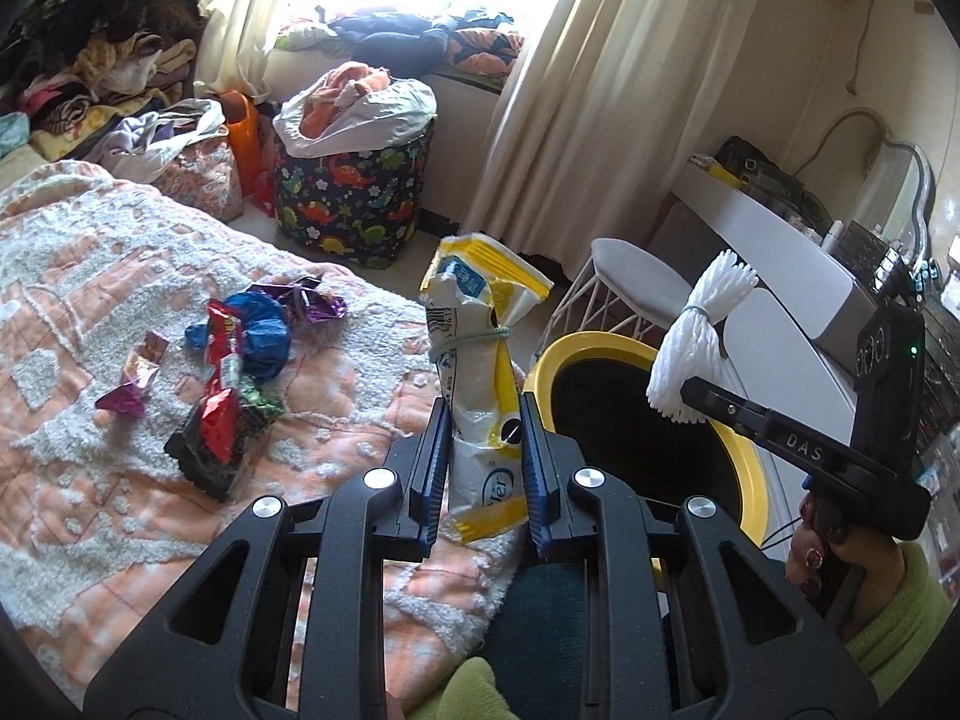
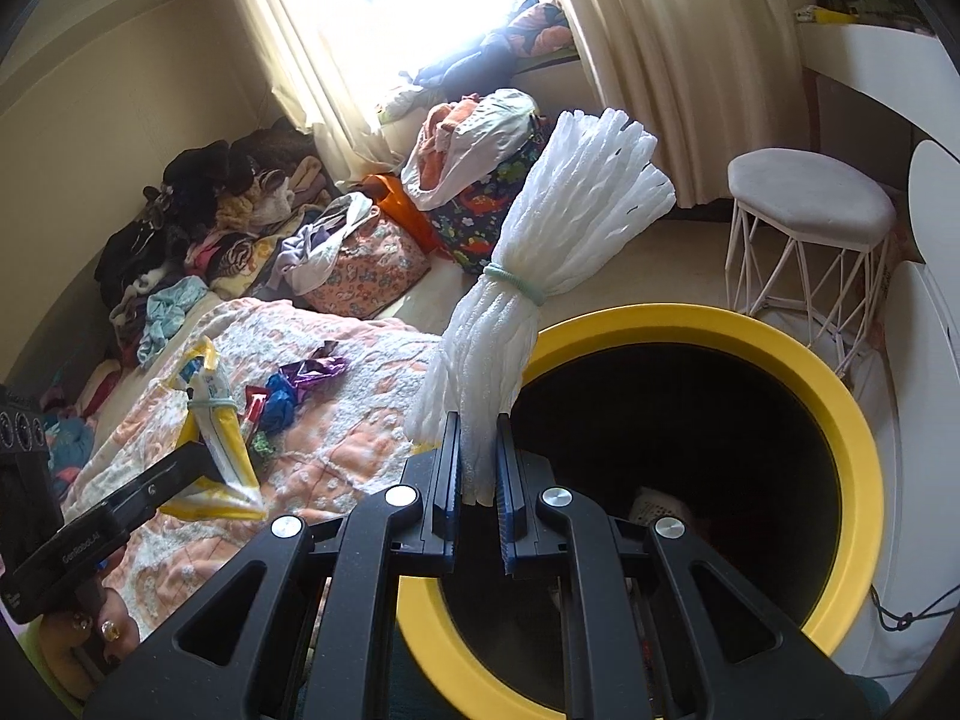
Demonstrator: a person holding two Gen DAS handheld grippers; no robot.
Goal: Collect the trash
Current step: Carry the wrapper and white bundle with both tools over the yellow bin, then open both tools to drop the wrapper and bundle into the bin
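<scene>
My left gripper [image 1: 485, 420] is shut on a yellow and white plastic wrapper [image 1: 474, 354] tied with a green band, held upright over the bed's edge; it also shows in the right wrist view [image 2: 219, 420]. My right gripper [image 2: 480, 450] is shut on a white foam net bundle [image 2: 540, 276] tied with a green band, held over the near rim of the yellow-rimmed black bin [image 2: 798, 348]. The bundle [image 1: 699, 336] and bin [image 1: 744, 456] show in the left wrist view. Several crumpled snack wrappers [image 1: 234, 372] lie on the pink and white bedspread [image 1: 90, 276].
A white stool [image 2: 810, 210] stands beyond the bin, by a white desk [image 1: 774, 252]. A dinosaur-print hamper [image 1: 351, 192] full of laundry, an orange bag and a floral bag stand past the bed. Clothes are piled at the far left. Some trash lies inside the bin.
</scene>
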